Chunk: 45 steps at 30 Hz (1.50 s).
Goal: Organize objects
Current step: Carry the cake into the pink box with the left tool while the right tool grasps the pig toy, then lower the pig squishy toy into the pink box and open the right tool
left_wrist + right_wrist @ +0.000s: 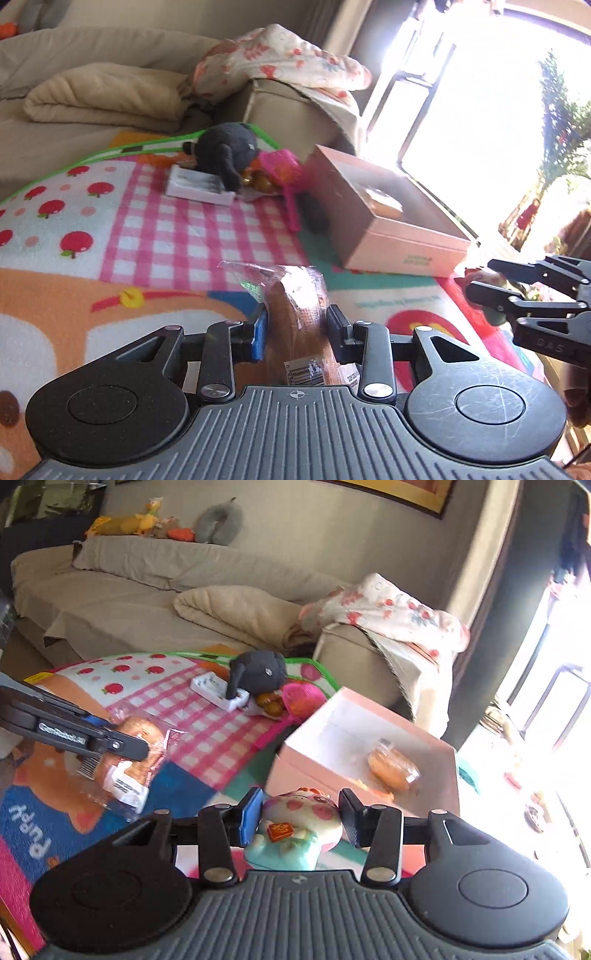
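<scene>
A: Clamping on the wrapped bread roll (295,295), the left gripper (295,325) has its jaws pressed against both sides of the clear wrapper, a barcode label showing near the gripper body.

B: And the right gripper (301,818)? From its own camera the jaws sit against the two sides of a squishy cat toy (295,827), white with pink spots and a teal lower half.

A: Yes, closed on it. The toy carries a small orange tag on its front.

B: What lies under them?

A: A colourful play mat (177,236), pink check in the middle, apples on white toward its far left corner, a green border along the far edge.

B: The pink box (314,738) stands open at the mat's right edge, just beyond the cat toy.

A: Inside it lies another wrapped bun (393,768), toward the right wall of the box.

B: Near the mat's far edge I see a dark plush toy (225,147) resting partly on a white tray (199,184).

A: Beside the plush there are amber-coloured round pieces (258,181), and a pink net-like toy with a handle (284,166), between the plush and the box.

B: Behind the mat's far edge is a beige sofa (129,590) with a folded cream blanket (236,609) and a floral cloth (388,609) draped over its arm.
</scene>
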Motion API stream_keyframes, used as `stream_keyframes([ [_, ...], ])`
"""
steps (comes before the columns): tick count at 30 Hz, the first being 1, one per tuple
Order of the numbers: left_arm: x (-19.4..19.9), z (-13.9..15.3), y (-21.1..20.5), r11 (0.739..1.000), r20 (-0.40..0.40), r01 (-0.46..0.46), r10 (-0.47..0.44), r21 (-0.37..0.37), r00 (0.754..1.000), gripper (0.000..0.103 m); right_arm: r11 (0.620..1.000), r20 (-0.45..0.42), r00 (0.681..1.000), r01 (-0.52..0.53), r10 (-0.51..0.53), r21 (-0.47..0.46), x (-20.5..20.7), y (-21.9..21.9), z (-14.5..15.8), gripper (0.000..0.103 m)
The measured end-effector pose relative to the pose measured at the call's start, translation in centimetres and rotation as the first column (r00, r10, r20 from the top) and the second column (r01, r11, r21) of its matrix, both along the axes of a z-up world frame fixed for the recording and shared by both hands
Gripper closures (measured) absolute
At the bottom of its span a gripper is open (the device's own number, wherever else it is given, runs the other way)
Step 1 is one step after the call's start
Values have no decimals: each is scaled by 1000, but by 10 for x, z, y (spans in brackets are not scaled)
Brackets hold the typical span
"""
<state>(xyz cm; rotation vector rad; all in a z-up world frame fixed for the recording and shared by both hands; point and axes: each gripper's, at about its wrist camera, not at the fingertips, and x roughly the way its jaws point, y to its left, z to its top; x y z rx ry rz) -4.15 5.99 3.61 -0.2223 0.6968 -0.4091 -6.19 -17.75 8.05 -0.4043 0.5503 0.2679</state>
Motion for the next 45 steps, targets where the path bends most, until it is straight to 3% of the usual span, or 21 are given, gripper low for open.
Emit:
stream_keyframes([
  [3,-7,15,-26,997,20,75,-75,23,997,66,994,-30,996,89,-87,63,-11,-34,-11,58],
  [7,2,49,-57,991,104,127,-129,31,986,67,975,-22,984,178,-177,133,-18,-70,-16,58],
  [13,51,105,-110,988,287,133,-152,83,946,67,955,9,980,190,-197,227,-23,-95,-15,58],
  [15,72,114,-122,991,315,122,-135,61,940,66,951,18,979,190,-201,244,-23,-99,-15,58],
  [18,104,113,-131,995,350,96,-79,-32,933,66,943,12,976,206,-217,262,-20,-105,-19,58],
  [19,113,108,-132,993,343,100,-76,-55,936,66,939,3,975,215,-224,267,-18,-107,-21,58],
  [21,135,86,-137,991,254,108,-84,-81,964,66,934,-16,971,234,-239,272,-16,-110,-25,58],
  [23,149,62,-140,993,178,100,-89,-57,980,66,932,-24,968,246,-248,265,-13,-112,-28,58],
  [25,150,47,-139,996,168,86,-82,-15,982,66,932,-26,967,252,-254,260,-12,-113,-30,58],
  [30,130,39,-110,998,156,49,-43,-39,987,66,933,-28,968,248,-250,262,-7,-111,-28,58],
  [34,93,38,-83,1000,173,-1,-2,18,985,66,934,-25,971,237,-239,266,1,-106,-22,58],
  [37,67,30,-59,1000,133,-17,15,15,991,66,945,-8,977,209,-214,252,4,-101,-17,56],
  [38,60,26,-52,1000,111,-19,19,4,994,66,951,-9,980,197,-200,240,6,-98,-18,54],
  [40,49,19,-43,1000,71,-23,24,-16,997,66,960,-17,982,188,-188,206,12,-93,-24,35],
  [42,42,12,-39,999,38,-22,23,-33,999,66,962,-37,976,218,-214,163,21,-90,-35,33],
  [45,35,6,-40,999,24,13,-12,-49,1000,66,953,-141,960,261,-240,154,35,-94,-53,33],
])
